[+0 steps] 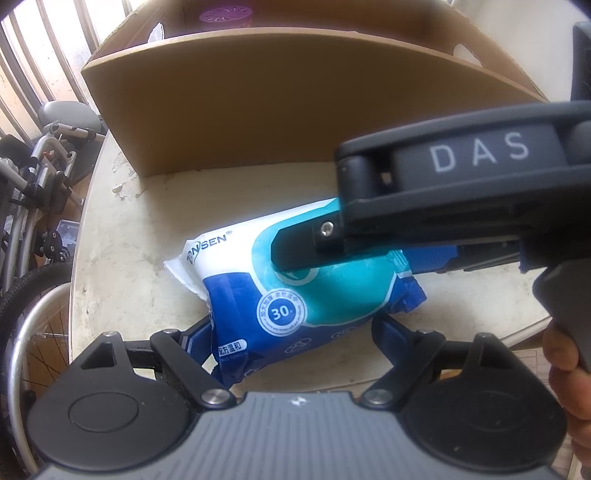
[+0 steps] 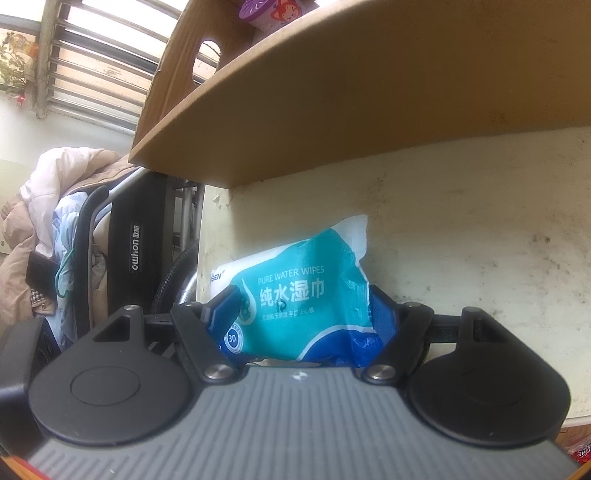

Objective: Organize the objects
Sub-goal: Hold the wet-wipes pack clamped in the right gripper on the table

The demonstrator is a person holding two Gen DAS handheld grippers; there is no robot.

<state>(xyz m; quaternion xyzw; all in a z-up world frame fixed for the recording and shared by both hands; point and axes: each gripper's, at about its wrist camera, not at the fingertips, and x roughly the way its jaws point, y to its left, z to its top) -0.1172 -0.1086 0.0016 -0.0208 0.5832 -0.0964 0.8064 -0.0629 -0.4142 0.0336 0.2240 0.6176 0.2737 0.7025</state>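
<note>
A blue, teal and white pack of wet wipes [image 1: 295,295] lies on the cream table [image 1: 129,240], just in front of an open cardboard box [image 1: 277,103]. My left gripper [image 1: 291,334] reaches down over the pack's near end. Its blue pads sit against both sides of the crumpled wrapper. From the right, a black finger [image 1: 295,251] of the right gripper lies across the top of the pack. In the right wrist view, my right gripper [image 2: 301,310] has its blue pads pressed on the two sides of the pack [image 2: 303,295].
The box [image 2: 369,92] holds a purple-lidded container [image 1: 225,16] at its far end. A hand [image 1: 565,369] holds the right gripper's handle. Beyond the table's left edge are a bicycle wheel [image 1: 22,295], a black frame [image 2: 136,251] and piled clothes [image 2: 55,192].
</note>
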